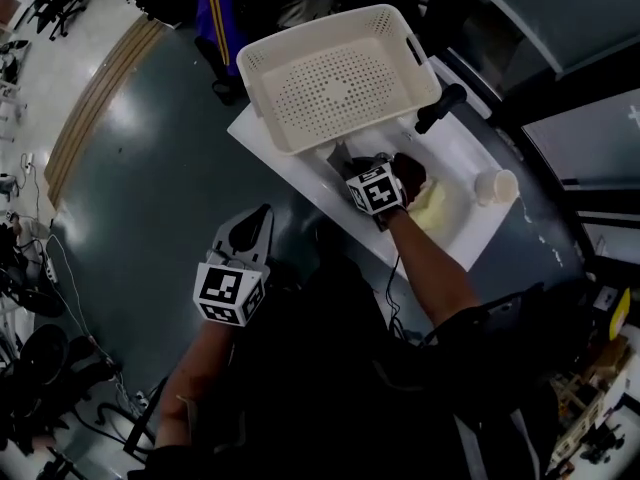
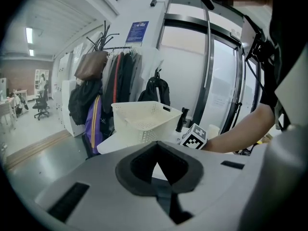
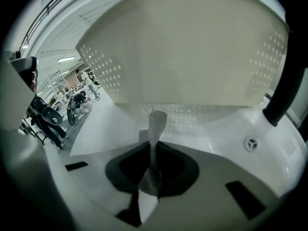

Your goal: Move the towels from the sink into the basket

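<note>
Nearest to us, the left gripper point(image 2: 156, 166) hangs above the grey floor point(image 1: 160, 188), well apart from the desk point(image 1: 250, 128). Its jaws are pressed together with nothing between them, and they point toward the basket point(image 1: 340, 73)

Further on, the right gripper point(image 3: 153, 152) is held over the sink point(image 1: 455, 158), angled steeply down. Its jaws are clamped on a grey towel point(image 3: 155, 129), pinched into a narrow strip. In the right gripper view the strip's long axis runs straight up and away from the jaws. Its free end points at the basket's perforated wall, and we see the sink's white bottom and drain behind it. Below the jaws a short piece of the same cloth shows

In the head view two more pieces lie in the sink just beside this gripper. We see a dark towel point(image 1: 411, 172) right against it and a pale yellow towel point(image 1: 433, 208) a little nearer to us; both are bunched, so we cannot give them a direction

Beyond the sink the cream basket stands on the desk, just beside the basin, and we see no towel in it. A black tap point(image 1: 440, 108) rises between basket and sink, and a white cup point(image 1: 497, 186) stands on the sink's far rim

Furthest off, in the left gripper view, coats point(image 2: 120, 76) hang on a rack behind the basket
</note>
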